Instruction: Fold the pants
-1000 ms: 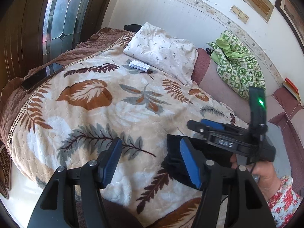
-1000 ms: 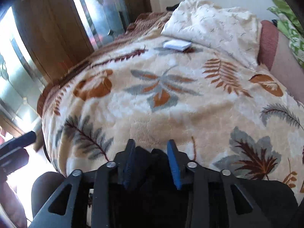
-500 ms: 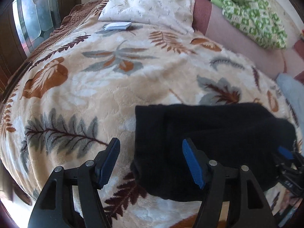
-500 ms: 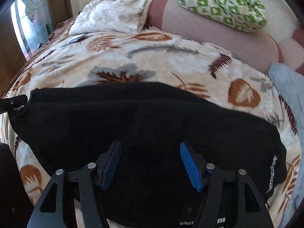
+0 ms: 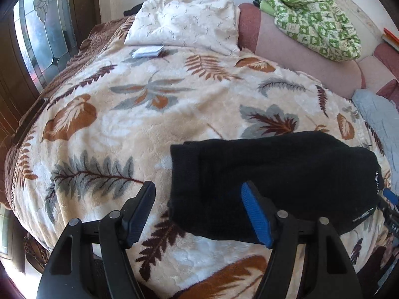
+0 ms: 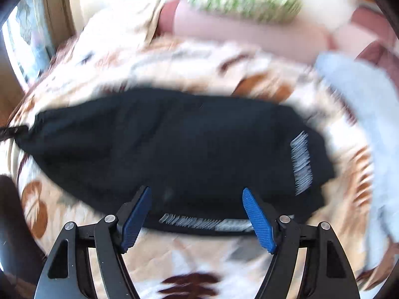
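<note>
Where the leaf-print blanket (image 5: 154,129) covers the bed, the black pants (image 5: 274,182) lie folded into a compact, roughly rectangular bundle, flat on the near right part of the blanket. White lettering runs along the bundle's right end and near edge; it is too blurred to read in the right wrist view.

In the left wrist view the left gripper (image 5: 198,210) hangs just above the bundle's left end with its jaws spread wide and nothing between them: the left blue pad is over bare blanket, the right pad over the black cloth. In the right wrist view the right gripper (image 6: 197,214) is likewise wide open and empty-handed, straddling the near edge of the pants (image 6: 174,149), whose bulk lies ahead of the fingertips. That frame is smeared, so whether its pads touch the cloth is hard to say. A sliver of the right gripper shows at the right edge of the left view, beside the bundle's right end.

Farther off, a small white packet (image 5: 147,51) sits on the blanket just before a white pillow (image 5: 187,25). A green patterned cloth (image 5: 311,20) is heaped on the pink headboard cushion (image 5: 299,57) behind, and a pale blue cloth (image 5: 376,114) lies at the right. A stained-glass window (image 5: 42,32) stands at the left.
</note>
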Motion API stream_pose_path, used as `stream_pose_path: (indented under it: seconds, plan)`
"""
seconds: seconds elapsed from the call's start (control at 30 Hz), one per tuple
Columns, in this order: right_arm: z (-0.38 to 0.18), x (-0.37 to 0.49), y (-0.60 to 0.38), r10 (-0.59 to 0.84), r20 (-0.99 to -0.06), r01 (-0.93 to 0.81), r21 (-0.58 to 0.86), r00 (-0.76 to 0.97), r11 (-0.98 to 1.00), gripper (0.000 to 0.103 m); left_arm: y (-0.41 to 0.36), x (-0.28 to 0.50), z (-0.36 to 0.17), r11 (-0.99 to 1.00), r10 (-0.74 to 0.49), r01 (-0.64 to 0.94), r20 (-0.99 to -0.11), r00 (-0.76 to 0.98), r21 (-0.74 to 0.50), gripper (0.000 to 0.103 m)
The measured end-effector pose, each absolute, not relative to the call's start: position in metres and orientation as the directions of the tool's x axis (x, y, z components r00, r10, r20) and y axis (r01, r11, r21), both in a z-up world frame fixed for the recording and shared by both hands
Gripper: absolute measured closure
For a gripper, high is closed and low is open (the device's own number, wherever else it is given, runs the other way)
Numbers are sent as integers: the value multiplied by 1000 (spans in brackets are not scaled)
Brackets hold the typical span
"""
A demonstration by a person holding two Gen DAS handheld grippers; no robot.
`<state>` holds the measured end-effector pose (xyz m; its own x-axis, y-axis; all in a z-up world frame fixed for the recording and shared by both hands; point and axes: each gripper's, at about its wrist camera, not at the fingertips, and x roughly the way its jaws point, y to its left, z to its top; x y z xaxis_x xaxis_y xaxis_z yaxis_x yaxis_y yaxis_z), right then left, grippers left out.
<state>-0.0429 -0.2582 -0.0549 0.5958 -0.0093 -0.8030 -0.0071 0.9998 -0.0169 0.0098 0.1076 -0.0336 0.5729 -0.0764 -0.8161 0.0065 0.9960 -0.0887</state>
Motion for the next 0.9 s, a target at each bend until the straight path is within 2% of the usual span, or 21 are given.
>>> stream_pose_path:
  seconds: [0.13, 0.2, 0.27, 0.4, 0.47, 0.63, 0.8, 0.87, 0.9]
  plan:
    - [-30, -42, -314, -20, -753, 96, 58, 658, 994, 24, 92, 4, -15, 991, -127, 49, -785, 606, -123, 32]
    - [-26, -41, -348, 9, -739, 153, 151, 673, 977, 28, 86, 2, -11, 987, -155, 61, -778, 609, -148, 32]
    - [-28, -44, -386, 48, -737, 211, 254, 674, 944, 42, 80, 2, -12, 986, -165, 69, -778, 606, -155, 32]
    - [-37, -37, -411, 110, -750, 226, 331, 652, 916, 45, 70, 0, -20, 986, -166, 83, -794, 585, -146, 32]
    - [-44, -35, -413, 111, -767, 225, 319, 633, 921, 45, 68, -2, -24, 986, -168, 87, -799, 577, -144, 32]
    - [-66, -18, -419, 2, -806, 290, 215, 593, 932, 45, 71, -5, -26, 986, -165, 81, -805, 571, -144, 32]
    - [-81, -7, -419, 0, -825, 298, 204, 566, 932, 45, 76, -5, -26, 985, -170, 70, -805, 568, -159, 32]
    - [-81, -6, -415, 4, -826, 280, 196, 564, 940, 62, 76, -5, -27, 985, -170, 70, -806, 567, -159, 32]
    - [-79, -8, -412, 11, -820, 267, 198, 572, 943, 65, 76, -5, -27, 984, -173, 72, -806, 566, -161, 32]
